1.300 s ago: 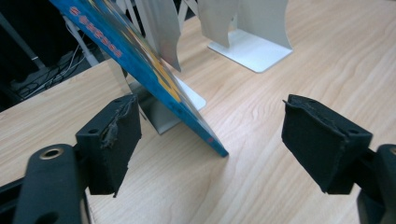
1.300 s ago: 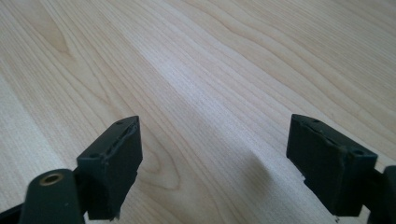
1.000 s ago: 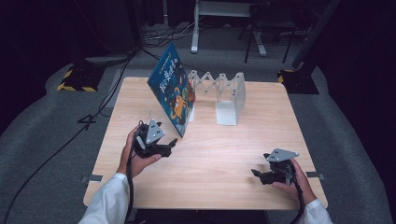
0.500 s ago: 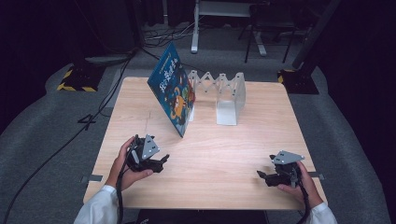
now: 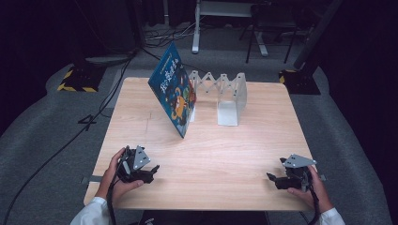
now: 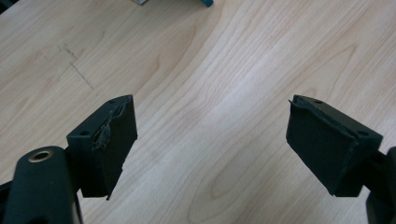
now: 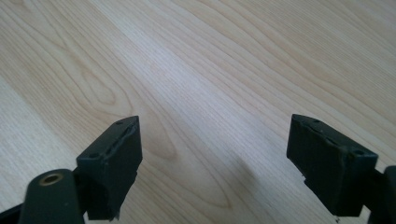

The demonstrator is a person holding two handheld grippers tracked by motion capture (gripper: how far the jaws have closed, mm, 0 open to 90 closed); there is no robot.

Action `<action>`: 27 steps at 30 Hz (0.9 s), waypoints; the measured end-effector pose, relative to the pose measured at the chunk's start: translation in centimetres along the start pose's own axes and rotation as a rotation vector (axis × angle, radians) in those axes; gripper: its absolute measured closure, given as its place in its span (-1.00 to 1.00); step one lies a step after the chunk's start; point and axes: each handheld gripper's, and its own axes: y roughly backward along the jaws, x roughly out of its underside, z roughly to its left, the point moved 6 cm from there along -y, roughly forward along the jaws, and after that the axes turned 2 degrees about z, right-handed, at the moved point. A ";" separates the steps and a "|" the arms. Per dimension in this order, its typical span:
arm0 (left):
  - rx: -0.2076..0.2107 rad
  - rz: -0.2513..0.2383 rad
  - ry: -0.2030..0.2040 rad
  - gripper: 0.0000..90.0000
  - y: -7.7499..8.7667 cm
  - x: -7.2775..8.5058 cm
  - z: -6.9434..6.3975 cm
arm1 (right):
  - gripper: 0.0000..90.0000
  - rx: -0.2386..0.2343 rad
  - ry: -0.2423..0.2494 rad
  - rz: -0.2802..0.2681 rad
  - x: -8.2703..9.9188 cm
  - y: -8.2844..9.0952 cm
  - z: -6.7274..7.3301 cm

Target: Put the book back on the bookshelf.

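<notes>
A blue picture book (image 5: 174, 96) stands tilted on the wooden table (image 5: 244, 145), leaning against a white folding rack (image 5: 225, 93). My left gripper (image 5: 152, 171) rests low near the front left edge, held in a hand, well short of the book. Its jaws stand open over bare wood (image 6: 210, 140), and the book's blue corner (image 6: 205, 2) shows at the top of the left gripper view. My right gripper (image 5: 272, 180) sits near the front right corner. It is open too, with nothing between the jaws (image 7: 215, 154).
The rack's white upright plates stretch across the back middle of the table. Cables (image 5: 70, 136) run over the grey floor at the left. A yellow-and-black striped base (image 5: 77, 79) and a desk frame (image 5: 225, 28) stand beyond the table.
My left hand has drawn back from the book toward the front left edge and sunk lower. The right hand has shifted a little to the right.
</notes>
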 end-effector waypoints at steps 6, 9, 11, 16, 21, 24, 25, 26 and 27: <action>0.002 0.017 0.006 -0.63 0.3 1.4 0.1 | -0.59 0.014 -0.011 0.006 1.0 0.3 -0.5; 0.001 0.024 0.023 -0.63 0.3 2.2 0.3 | -0.59 0.014 -0.032 -0.003 1.7 0.5 -0.9; 0.006 0.029 0.035 -0.63 0.4 2.8 0.4 | -0.59 0.011 -0.044 -0.009 2.1 0.5 -1.2; 0.010 0.041 0.090 -0.62 0.6 4.3 0.8 | -0.59 0.012 -0.104 -0.026 3.5 1.0 -2.2; 0.043 0.036 0.166 -0.62 0.4 5.5 1.1 | -0.62 -0.001 -0.178 -0.049 4.5 1.2 -2.8; 0.047 0.028 0.259 -0.63 0.0 6.7 1.4 | -0.66 0.008 -0.206 -0.047 4.7 1.2 -3.1; 0.061 0.038 0.298 -0.63 0.0 7.0 1.6 | -0.67 0.004 -0.219 -0.045 4.7 1.1 -3.1; 0.067 0.043 0.322 -0.64 0.1 7.1 1.9 | -0.67 0.000 -0.221 -0.044 4.7 1.1 -3.2; 0.067 0.043 0.322 -0.64 0.1 7.1 1.9 | -0.67 0.000 -0.221 -0.044 4.7 1.1 -3.2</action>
